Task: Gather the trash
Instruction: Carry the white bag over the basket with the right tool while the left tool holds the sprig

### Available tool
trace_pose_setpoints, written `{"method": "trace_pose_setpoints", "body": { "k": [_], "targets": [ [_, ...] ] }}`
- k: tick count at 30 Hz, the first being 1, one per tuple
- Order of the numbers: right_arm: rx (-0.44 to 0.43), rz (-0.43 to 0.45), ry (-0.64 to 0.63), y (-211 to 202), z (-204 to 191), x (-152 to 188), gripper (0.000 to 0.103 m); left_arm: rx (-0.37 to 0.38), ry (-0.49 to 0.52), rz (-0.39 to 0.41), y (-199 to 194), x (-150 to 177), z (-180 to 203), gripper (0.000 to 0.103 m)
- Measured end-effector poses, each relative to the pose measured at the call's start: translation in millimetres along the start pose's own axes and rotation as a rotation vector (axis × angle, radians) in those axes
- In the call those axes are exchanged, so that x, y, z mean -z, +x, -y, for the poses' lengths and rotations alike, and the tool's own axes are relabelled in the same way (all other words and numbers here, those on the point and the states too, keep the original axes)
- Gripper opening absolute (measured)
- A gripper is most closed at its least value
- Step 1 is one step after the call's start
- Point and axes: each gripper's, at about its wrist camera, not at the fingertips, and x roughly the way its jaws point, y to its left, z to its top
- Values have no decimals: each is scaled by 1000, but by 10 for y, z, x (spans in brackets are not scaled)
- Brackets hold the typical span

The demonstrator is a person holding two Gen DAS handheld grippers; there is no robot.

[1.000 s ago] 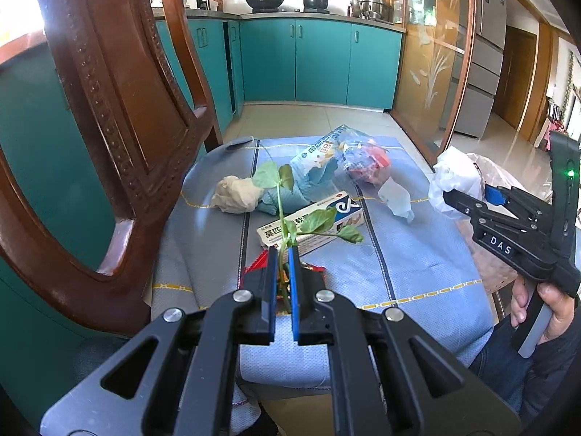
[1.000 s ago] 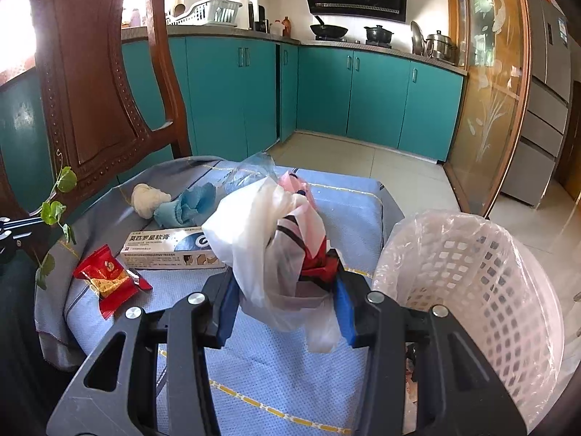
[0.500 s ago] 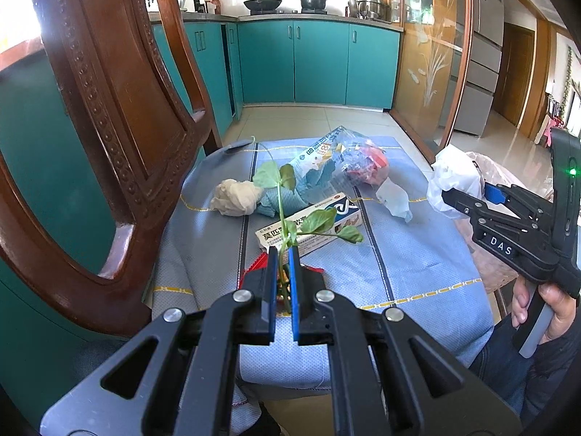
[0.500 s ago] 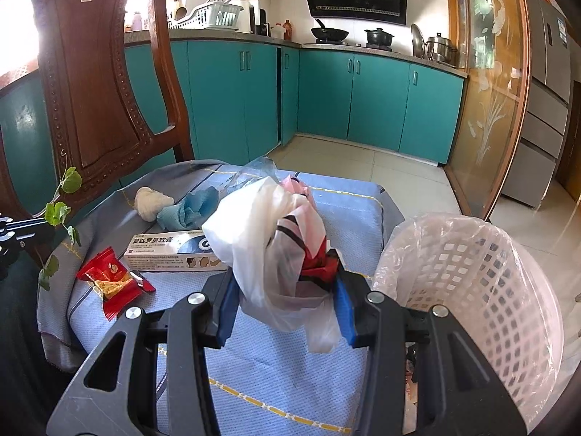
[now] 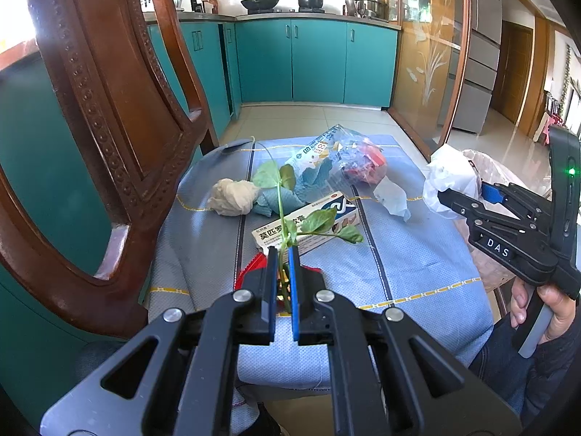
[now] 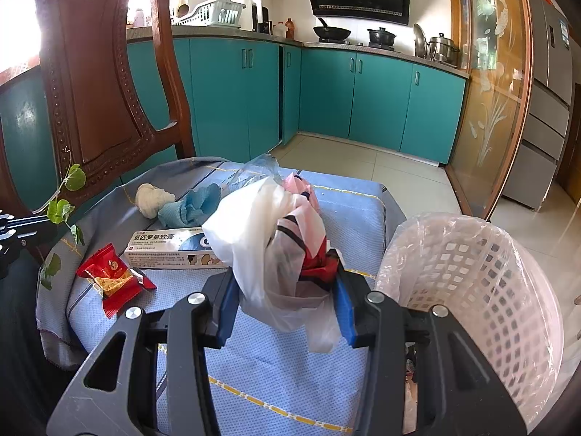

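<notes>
My left gripper (image 5: 283, 254) is shut on the stem of a green leafy sprig (image 5: 282, 214), which stands up above a table draped in blue cloth (image 5: 417, 254). My right gripper (image 6: 287, 279) is shut on a bundle of white and pink plastic bags (image 6: 276, 239), held above the cloth just left of a white lattice bin (image 6: 483, 283) lined with plastic. On the cloth lie a red snack wrapper (image 6: 109, 276), a white medicine box (image 6: 163, 247), a beige wad (image 6: 150, 200), a blue rag (image 6: 189, 207) and a clear bag of scraps (image 5: 348, 156).
A carved wooden chair back (image 5: 109, 109) rises close on the left of the table. Teal kitchen cabinets (image 6: 326, 91) line the far wall across a tiled floor. A person's hand (image 5: 544, 312) grips the right tool's handle at the table's right side.
</notes>
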Motion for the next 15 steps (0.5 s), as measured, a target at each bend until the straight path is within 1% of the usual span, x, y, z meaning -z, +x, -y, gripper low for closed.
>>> {"method": "trace_pose_setpoints", "body": {
  "k": [4, 7, 10, 11, 13, 15],
  "targets": [
    [13, 25, 2, -38, 15, -5, 45, -2, -2, 6, -3, -10, 0, 7],
    [23, 74, 32, -150, 111, -37, 45, 3, -5, 17, -18, -39, 14, 7],
    [43, 132, 93, -299, 301, -73, 45, 12, 0, 33, -43, -86, 55, 7],
    [58, 153, 124, -354, 398, -74, 45, 17, 1, 38, -49, -99, 75, 7],
    [95, 167, 163, -407, 535, -71, 45, 26, 6, 48, -54, -138, 117, 7],
    [160, 171, 199, -443, 678, -57, 45, 36, 6, 61, -58, -192, 154, 7]
  ]
}}
